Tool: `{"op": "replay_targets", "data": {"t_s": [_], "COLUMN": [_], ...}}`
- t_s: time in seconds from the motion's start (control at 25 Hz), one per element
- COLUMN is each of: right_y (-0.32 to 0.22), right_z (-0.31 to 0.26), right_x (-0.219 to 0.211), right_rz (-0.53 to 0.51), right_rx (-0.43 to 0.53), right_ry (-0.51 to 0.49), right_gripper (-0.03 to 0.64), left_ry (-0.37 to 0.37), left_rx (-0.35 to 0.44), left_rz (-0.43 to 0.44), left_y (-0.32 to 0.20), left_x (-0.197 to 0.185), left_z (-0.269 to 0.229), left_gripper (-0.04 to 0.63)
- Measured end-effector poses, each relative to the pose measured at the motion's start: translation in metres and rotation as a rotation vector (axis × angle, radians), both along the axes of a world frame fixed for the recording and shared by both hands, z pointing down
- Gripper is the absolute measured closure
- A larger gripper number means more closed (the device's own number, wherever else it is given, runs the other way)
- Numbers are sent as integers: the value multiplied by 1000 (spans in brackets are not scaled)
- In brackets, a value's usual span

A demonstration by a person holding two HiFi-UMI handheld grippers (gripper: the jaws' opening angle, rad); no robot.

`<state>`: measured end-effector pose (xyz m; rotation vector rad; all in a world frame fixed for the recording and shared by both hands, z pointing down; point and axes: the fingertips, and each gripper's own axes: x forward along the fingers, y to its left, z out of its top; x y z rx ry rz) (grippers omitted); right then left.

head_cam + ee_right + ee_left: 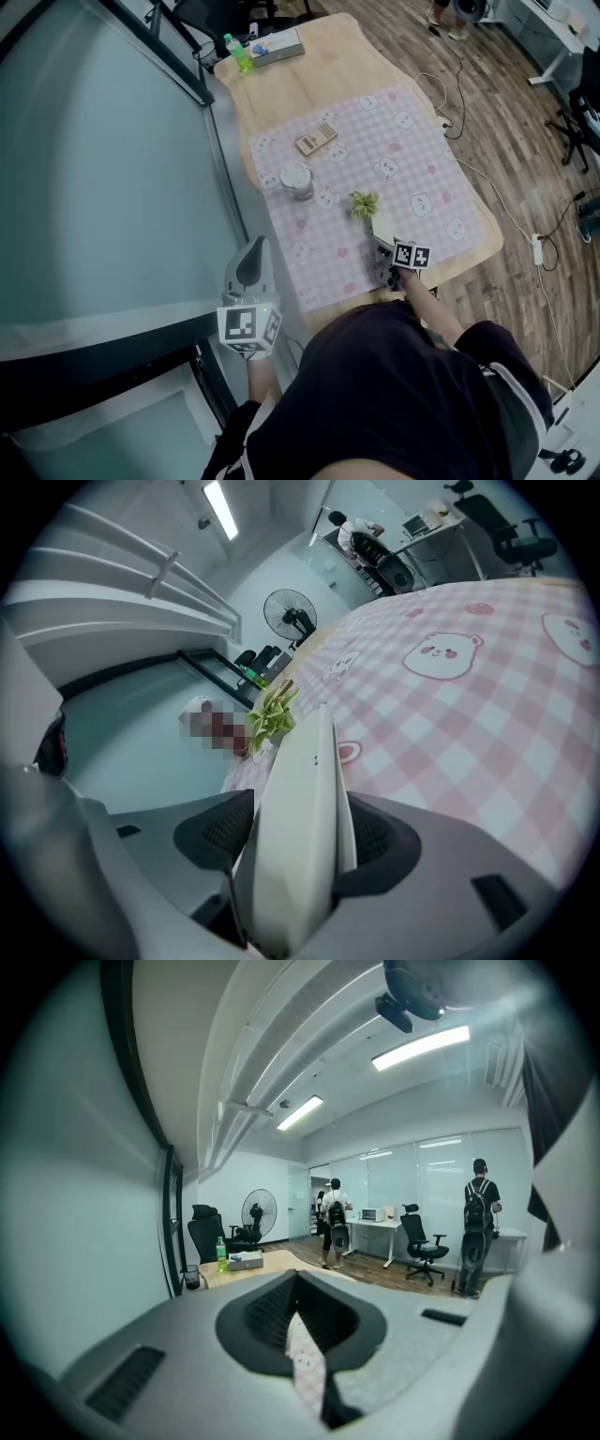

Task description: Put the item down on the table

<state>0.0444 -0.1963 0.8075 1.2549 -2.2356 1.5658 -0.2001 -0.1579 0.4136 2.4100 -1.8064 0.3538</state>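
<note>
A white flat item (300,799) stands on edge between the jaws of my right gripper (298,855), which is shut on it. In the head view the white item (381,228) is over the near right part of the pink checked cloth (412,159); I cannot tell whether it touches the cloth. The right gripper (386,243) is behind it at the table's near edge. A small green plant (364,203) sits just beyond the item, and shows again as the plant (270,714) past its tip. My left gripper (253,255) hangs off the table's left side, jaws shut and empty (305,1358).
On the cloth lie a beige keypad device (316,140) and a clear jar (297,181). A green bottle (238,52) and a flat box (277,47) stand at the wooden table's (328,56) far end. A glass partition (103,159) runs along the left. Cables (511,220) trail on the floor at right.
</note>
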Motion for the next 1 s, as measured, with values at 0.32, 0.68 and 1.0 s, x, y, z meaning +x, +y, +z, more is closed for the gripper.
{"op": "replay_targets", "data": {"t_s": [0.32, 0.68, 1.0], "right_y": [-2, -1, -4], "right_z": [4, 4, 4], "right_x": [-3, -3, -1], "right_rz": [32, 38, 70], "right_rx": [-108, -120, -149], "right_ry": [56, 61, 14], "right_gripper": [330, 330, 328], "left_ry": [-5, -6, -7], "left_rx": [-12, -21, -29], "left_rz": [12, 17, 21], "left_y": [2, 5, 4], "left_x": [2, 2, 3], "left_z": [0, 2, 4], "left_gripper": [600, 600, 600]}}
